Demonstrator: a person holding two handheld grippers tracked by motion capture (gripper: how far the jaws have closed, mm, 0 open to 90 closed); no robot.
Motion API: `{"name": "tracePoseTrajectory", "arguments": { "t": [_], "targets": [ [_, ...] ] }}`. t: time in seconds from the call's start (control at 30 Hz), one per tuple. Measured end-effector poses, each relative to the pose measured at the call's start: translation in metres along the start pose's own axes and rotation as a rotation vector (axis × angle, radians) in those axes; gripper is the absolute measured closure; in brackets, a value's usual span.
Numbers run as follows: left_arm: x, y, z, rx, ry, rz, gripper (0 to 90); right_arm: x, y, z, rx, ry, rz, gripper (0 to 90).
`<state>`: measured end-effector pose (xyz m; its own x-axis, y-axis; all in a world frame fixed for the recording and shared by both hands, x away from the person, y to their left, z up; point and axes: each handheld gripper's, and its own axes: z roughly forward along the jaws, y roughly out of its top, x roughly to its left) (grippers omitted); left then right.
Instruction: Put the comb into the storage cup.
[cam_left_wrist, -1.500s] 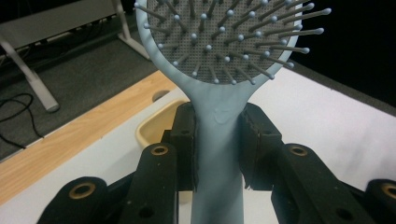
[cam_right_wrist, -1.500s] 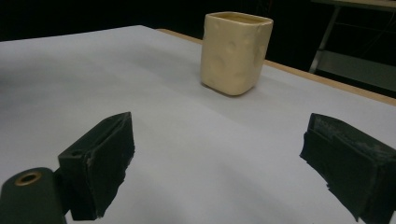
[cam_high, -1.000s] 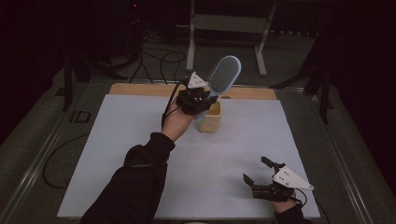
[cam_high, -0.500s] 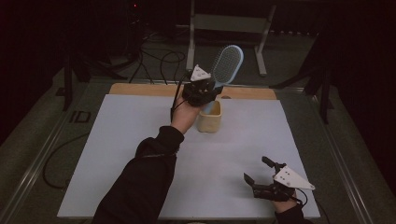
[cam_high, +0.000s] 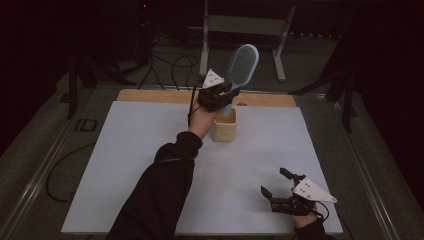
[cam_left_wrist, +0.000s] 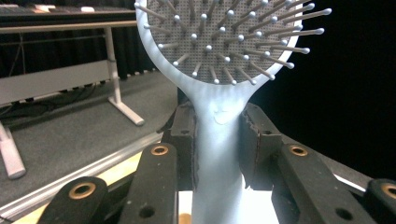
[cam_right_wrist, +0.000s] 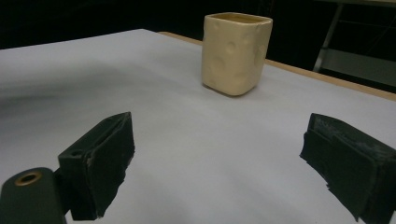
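Note:
A pale blue hairbrush (cam_high: 242, 66) stands upright with its head up, above a cream square cup (cam_high: 224, 125) near the table's far middle. My left gripper (cam_high: 220, 95) is shut on the brush's handle just over the cup's mouth. In the left gripper view the handle (cam_left_wrist: 217, 154) is clamped between the two jaws and the bristled head (cam_left_wrist: 229, 37) faces the camera. My right gripper (cam_high: 279, 184) rests open near the front right of the white table (cam_high: 125, 150), holding nothing. The right gripper view shows the cup (cam_right_wrist: 236, 52) beyond its open jaws.
A wooden strip (cam_high: 150, 96) runs along the table's far edge. Behind the table stand a metal frame (cam_high: 245, 30) and cables on the dark floor (cam_high: 170, 60). A sleeved left forearm (cam_high: 160, 190) crosses the table's middle.
My left gripper has lifted the hairbrush a little higher above the cup and turned it more upright. The right gripper has stayed in place.

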<state>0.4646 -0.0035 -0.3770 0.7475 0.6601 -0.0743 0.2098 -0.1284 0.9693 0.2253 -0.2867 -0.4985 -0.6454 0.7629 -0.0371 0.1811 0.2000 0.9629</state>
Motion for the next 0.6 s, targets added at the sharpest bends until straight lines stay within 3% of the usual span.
{"name": "tracePoseTrajectory", "arguments": {
  "t": [0.13,0.23,0.6],
  "targets": [
    [0.005,-0.009,0.008,-0.007,-0.003,0.0,70.1,-0.001,0.0,0.0,-0.001,0.002,0.002,9.0],
    [0.008,-0.02,0.013,-0.006,0.021,0.002,70.0,-0.001,-0.001,0.0,0.001,0.004,0.005,9.0],
    [0.013,-0.037,0.014,-0.009,0.051,-0.015,70.0,0.0,0.0,0.0,0.0,0.009,0.003,9.0]
  ]
}}
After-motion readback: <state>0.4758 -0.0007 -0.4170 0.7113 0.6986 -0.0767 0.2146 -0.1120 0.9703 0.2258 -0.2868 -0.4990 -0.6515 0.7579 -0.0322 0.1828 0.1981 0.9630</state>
